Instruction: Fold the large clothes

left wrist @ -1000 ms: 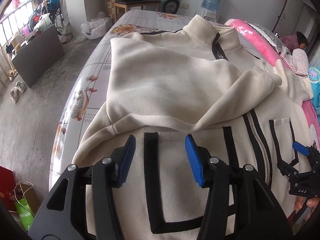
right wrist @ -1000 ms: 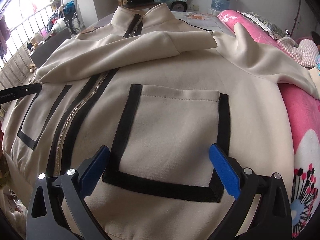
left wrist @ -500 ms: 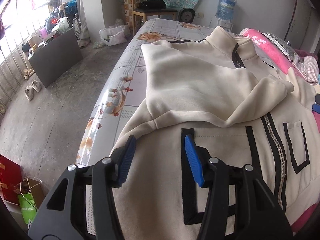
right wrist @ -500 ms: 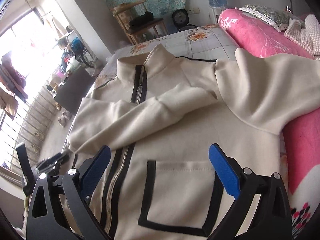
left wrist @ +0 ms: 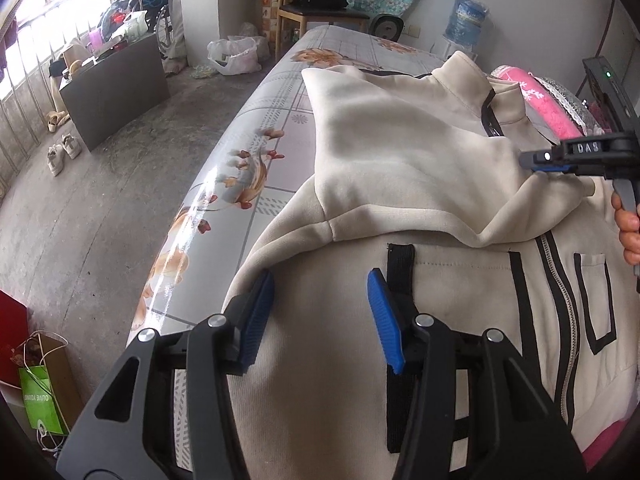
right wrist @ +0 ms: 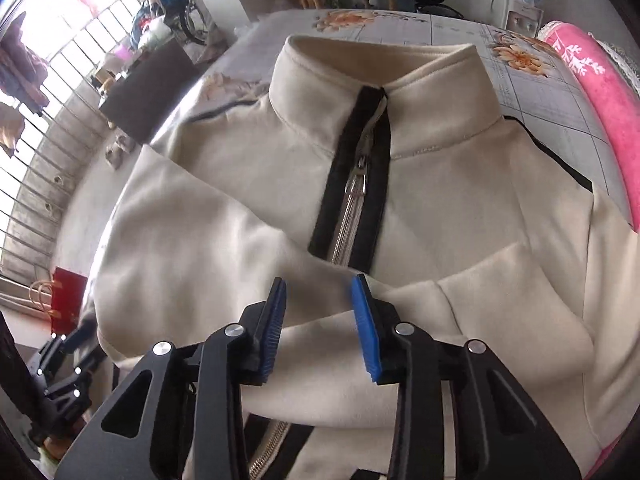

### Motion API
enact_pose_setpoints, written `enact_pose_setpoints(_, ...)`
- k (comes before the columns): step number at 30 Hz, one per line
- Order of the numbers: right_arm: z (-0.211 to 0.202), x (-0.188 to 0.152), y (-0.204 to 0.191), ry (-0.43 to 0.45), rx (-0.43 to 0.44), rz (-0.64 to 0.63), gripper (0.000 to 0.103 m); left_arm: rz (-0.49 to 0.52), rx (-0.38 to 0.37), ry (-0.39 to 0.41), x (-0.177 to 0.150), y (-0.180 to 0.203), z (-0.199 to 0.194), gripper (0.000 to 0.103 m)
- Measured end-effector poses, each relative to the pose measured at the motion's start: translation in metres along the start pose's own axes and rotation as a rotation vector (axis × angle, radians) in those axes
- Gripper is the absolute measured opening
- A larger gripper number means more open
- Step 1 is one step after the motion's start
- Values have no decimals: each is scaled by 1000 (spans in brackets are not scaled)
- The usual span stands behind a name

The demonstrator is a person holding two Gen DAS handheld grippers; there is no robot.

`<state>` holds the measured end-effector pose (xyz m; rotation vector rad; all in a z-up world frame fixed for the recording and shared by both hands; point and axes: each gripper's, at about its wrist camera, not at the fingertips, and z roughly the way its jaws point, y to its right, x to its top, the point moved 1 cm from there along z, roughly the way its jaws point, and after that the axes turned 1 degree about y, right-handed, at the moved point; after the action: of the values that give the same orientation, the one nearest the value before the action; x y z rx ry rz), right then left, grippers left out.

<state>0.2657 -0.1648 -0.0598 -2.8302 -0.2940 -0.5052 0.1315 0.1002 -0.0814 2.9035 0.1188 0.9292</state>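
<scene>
The cream jacket lies face up on the bed, zipped. Its long axis runs along the bed's length: collar toward the far end, hem at the near edge. One sleeve is folded across the chest.

The right hand-held gripper hovers over that sleeve's cuff, its jaws closing; fabric lies beneath them, but the pads do not press it yet. The left hand-held gripper stands half apart above the lower front near the bed's left edge, holding nothing.

The risk is that the closing pads pinch only the top layer, or snag the zipper, dragging the chest out of line. The hem could also slip off the near edge.
</scene>
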Motion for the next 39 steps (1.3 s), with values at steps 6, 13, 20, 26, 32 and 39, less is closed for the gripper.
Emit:
enact_pose_setpoints(6,-46,-80,13,-15,-62,-21,33,-3,-15,2,0,-2,-1,46)
enact_pose_setpoints(13,-85,-145,37,5,-73,49,33,12,-5,7,1,0,1,46)
enact_pose_setpoints(20,-85,-36,79,163,-192,103,70,7,2,19,-1,1,1,46)
enact_pose_setpoints(26,-13,10,104,6,-268,119,44,3,7,15,0,0,1,46)
enact_pose_setpoints(32,-50,-17,84,105,-206,64,10,-4,-2,13,0,-2,-1,46)
enact_pose_setpoints(39,-147,-107,40,312,-122,-126,10,-19,-17,11,1,-4,-1,46)
